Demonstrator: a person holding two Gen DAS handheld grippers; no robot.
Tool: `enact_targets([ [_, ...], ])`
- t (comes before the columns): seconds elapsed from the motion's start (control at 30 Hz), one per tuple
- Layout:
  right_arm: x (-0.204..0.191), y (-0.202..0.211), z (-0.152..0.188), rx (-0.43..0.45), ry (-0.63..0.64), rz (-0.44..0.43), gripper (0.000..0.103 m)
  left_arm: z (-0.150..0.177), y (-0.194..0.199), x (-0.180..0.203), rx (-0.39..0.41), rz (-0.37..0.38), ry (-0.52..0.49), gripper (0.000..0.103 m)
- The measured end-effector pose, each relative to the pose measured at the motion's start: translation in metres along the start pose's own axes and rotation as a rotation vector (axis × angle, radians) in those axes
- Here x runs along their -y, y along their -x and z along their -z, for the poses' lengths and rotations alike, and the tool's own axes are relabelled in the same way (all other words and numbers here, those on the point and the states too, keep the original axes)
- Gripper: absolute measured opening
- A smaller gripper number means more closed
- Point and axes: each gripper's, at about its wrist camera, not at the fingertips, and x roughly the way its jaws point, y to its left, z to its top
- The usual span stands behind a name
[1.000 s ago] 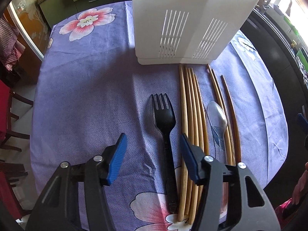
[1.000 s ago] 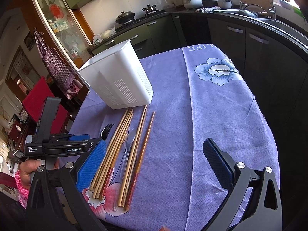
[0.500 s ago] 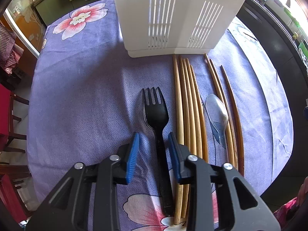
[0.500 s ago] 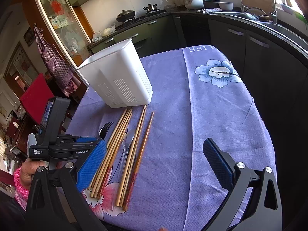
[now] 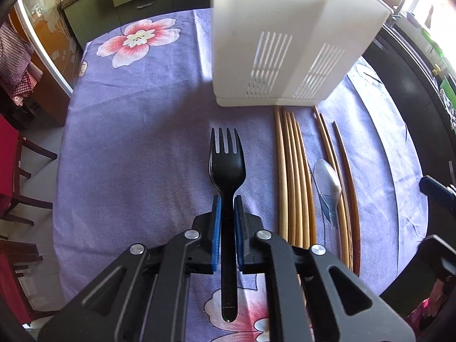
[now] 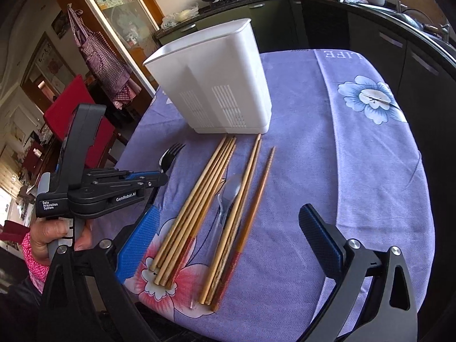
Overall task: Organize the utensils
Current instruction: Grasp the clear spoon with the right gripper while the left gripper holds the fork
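Observation:
A black plastic fork is held by its neck in my left gripper, whose blue pads are shut on it; the tines point toward the white slotted utensil holder. From the right wrist view the fork hangs lifted above the cloth in the left gripper. Several wooden chopsticks and a clear plastic spoon lie in front of the holder. My right gripper hovers wide over the chopsticks' near ends, its jaws closing, with nothing touching the pads.
A purple flowered cloth covers the table, whose edge runs close on the right and front. Red chairs stand to the left. Dark kitchen cabinets line the far side. A person's hand grips the left gripper's handle.
My left gripper closed on the fork's neck and lifted it off the cloth. My right gripper moved over the near ends of the chopsticks and narrowed slightly.

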Motion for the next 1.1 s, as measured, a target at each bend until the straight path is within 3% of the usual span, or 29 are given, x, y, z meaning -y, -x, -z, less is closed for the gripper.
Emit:
enact_targets([
  [0.1,-0.012,-0.022,-0.003,-0.064,0.011,0.014,0.073,0.003,0.005,-0.007,0.011,0.0,0.005,0.009],
  [0.2,-0.026,-0.043,-0.001,-0.11,0.035,0.038,0.065,0.0,0.003,-0.011,0.015,0.005,0.011,0.009],
  [0.3,-0.035,-0.061,0.005,-0.128,0.062,0.098,0.051,0.005,0.005,-0.018,0.025,0.009,0.017,0.009],
  [0.43,-0.034,-0.076,0.009,-0.141,0.065,0.141,0.041,0.008,0.005,-0.025,0.031,0.02,0.024,0.009],
  [0.5,-0.033,-0.08,0.007,-0.134,0.057,0.162,0.027,0.007,0.005,-0.027,0.033,0.024,0.026,0.009],
  [0.97,-0.044,-0.102,0.004,-0.12,0.109,0.294,0.023,0.008,-0.001,-0.032,0.036,0.051,0.016,0.009],
  [1.03,-0.044,-0.101,0.006,-0.111,0.105,0.303,0.021,0.008,0.0,-0.032,0.038,0.055,0.014,0.009],
  [1.1,-0.042,-0.101,0.005,-0.103,0.083,0.295,0.013,0.009,0.0,-0.031,0.04,0.056,0.009,0.009],
])
